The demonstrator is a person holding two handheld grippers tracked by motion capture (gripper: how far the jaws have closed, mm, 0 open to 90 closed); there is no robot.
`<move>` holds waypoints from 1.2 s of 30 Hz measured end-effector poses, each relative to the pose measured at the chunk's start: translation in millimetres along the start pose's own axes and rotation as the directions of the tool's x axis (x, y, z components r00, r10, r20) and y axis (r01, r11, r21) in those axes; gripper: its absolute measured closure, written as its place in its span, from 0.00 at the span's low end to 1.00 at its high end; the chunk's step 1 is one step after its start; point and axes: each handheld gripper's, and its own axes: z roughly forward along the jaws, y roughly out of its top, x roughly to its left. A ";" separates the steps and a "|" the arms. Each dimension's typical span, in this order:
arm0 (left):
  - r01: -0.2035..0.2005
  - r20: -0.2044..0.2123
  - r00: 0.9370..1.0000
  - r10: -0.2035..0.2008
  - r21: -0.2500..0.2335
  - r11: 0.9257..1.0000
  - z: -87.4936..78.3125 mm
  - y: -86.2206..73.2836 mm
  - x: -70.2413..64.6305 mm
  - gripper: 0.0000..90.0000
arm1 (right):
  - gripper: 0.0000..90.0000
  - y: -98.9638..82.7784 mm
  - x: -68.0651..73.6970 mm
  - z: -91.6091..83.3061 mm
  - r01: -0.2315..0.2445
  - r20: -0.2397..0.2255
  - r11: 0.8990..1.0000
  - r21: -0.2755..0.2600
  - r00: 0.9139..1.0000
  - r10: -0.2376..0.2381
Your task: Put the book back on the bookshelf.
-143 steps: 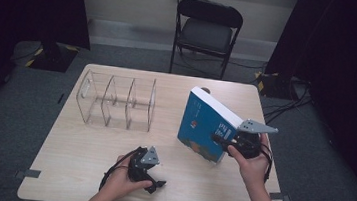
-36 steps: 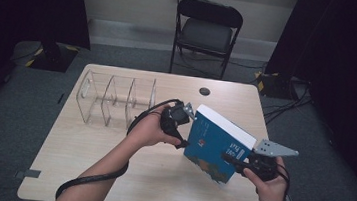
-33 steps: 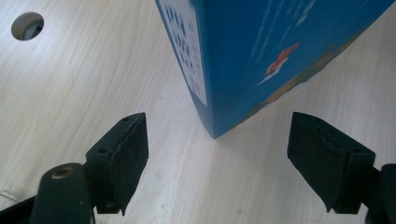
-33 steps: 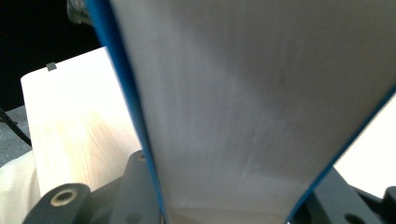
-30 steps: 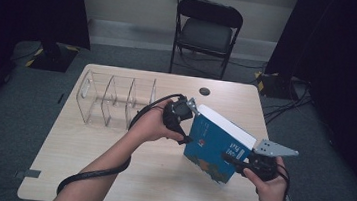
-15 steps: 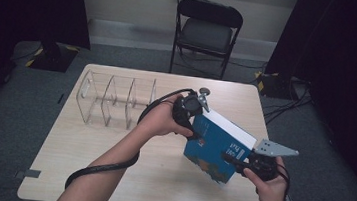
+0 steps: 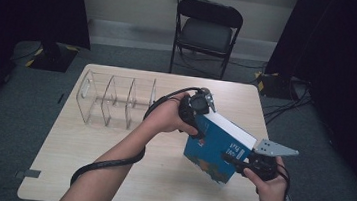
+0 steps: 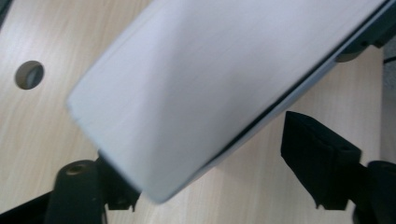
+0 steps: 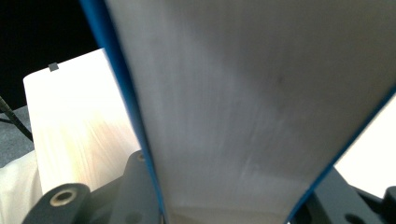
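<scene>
Left tool (image 7: 204,114) has reached the book (image 7: 214,149), jaws closing, not yet gripping — right tool (image 7: 238,163) clamps it; organizer (image 7: 111,101) empty.

A: The book (image 7: 214,147) has a glossy blue cover, and its page block (image 8: 201,84) looks like plain matt white paper, smooth at the cut edge.

B: And the table (image 7: 110,153)?

A: Pale wood-grain laminate, smooth with a soft sheen. The organizer (image 7: 111,98) on it is clear, shiny plastic.

B: The left claw (image 8: 210,186)?

A: Matt black plastic. The right claw (image 7: 233,159) is the same, with a dull grey plate on top. The chair (image 7: 206,30) seat looks like dark, slightly shiny vinyl on a black metal frame.
</scene>
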 end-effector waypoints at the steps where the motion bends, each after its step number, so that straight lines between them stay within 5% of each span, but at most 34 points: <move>1: -0.006 -0.002 1.000 0.006 0.004 1.000 0.2 1.0 0.7 0.29 | 0.68 0.0 -0.1 -0.2 0.000 0.001 1.000 0.001 1.000 0.000; 10: -0.045 0.001 0.999 0.045 0.031 0.999 1.2 10.6 2.9 0.27 | 0.68 -0.6 -0.9 0.0 -0.002 -0.003 1.000 -0.005 1.000 0.002; 18: -0.118 0.020 0.993 0.117 0.062 0.991 -3.5 9.2 3.5 0.37 | 0.67 -0.9 -2.3 0.4 -0.001 -0.018 1.000 -0.006 1.000 0.000; 28: -0.087 0.069 0.994 0.079 0.122 0.989 -19.9 -0.8 -8.3 0.53 | 0.61 -5.0 -6.9 2.5 -0.002 -0.095 1.000 -0.030 0.995 -0.001; 36: -0.052 0.077 0.996 0.039 0.165 0.985 -23.8 -1.2 -13.5 0.57 | 0.44 -22.1 -13.6 1.2 -0.037 -0.080 0.999 -0.023 0.996 0.036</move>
